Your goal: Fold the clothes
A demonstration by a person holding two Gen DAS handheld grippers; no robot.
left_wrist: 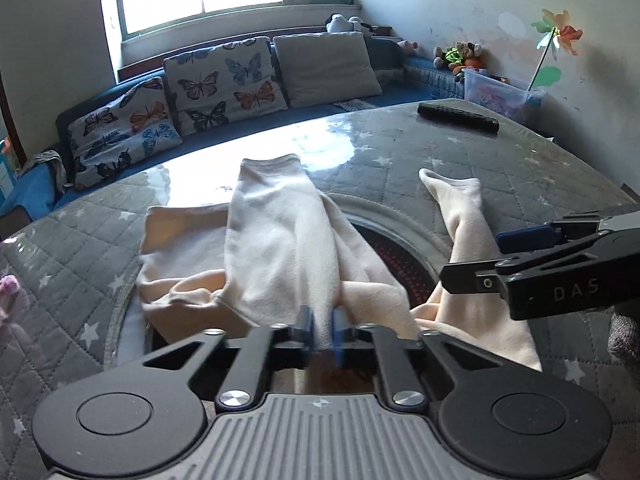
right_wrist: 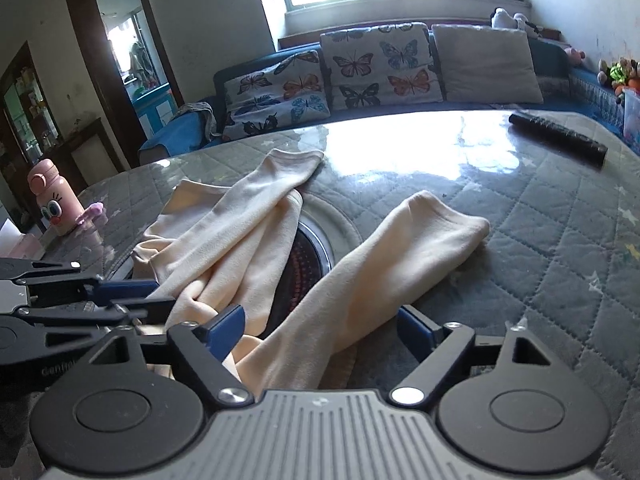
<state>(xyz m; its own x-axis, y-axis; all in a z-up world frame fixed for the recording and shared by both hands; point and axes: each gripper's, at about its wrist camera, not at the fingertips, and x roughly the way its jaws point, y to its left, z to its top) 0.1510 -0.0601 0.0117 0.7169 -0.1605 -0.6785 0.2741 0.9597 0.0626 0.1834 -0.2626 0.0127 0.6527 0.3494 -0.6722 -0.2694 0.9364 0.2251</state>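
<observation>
**Left hand-held gripper pinches the cream garment, right one stands spread over a sleeve**

Nearest to my left camera is the left hand-held gripper (left_wrist: 323, 330), black with blue pads. Its two pads are pressed together on a fold of the cream-coloured soft fleece garment (left_wrist: 276, 248), so the cloth is pinched between them and rises a little toward the fingers.

Nearest to my right camera is the right hand-held gripper (right_wrist: 320, 330). Its blue pads stand wide apart, one on each side of a long sleeve of the garment (right_wrist: 384, 264). The sleeve passes between the pads, but I see no pad pressing on it.

The garment lies crumpled on the round table (left_wrist: 460, 152), which wears a grey quilted cover with white stars under a shiny clear sheet. One part stretches away from me toward the window side, and the second sleeve goes to the right. Between these two parts I see a round opening in the table (right_wrist: 308, 264) with a dark grille and a reddish glow; the cloth partly covers it.

In the left view the right hand-held gripper comes in from the right edge, just beside the right sleeve. In the right view the left one is at the left edge, on the cloth.

A long black remote control (left_wrist: 458, 117) lies far on the table, well apart from the garment. A pink bottle with a cartoon face (right_wrist: 52, 196) stands at the left table edge. Behind the table is a blue sofa with butterfly cushions (right_wrist: 356, 68).
</observation>
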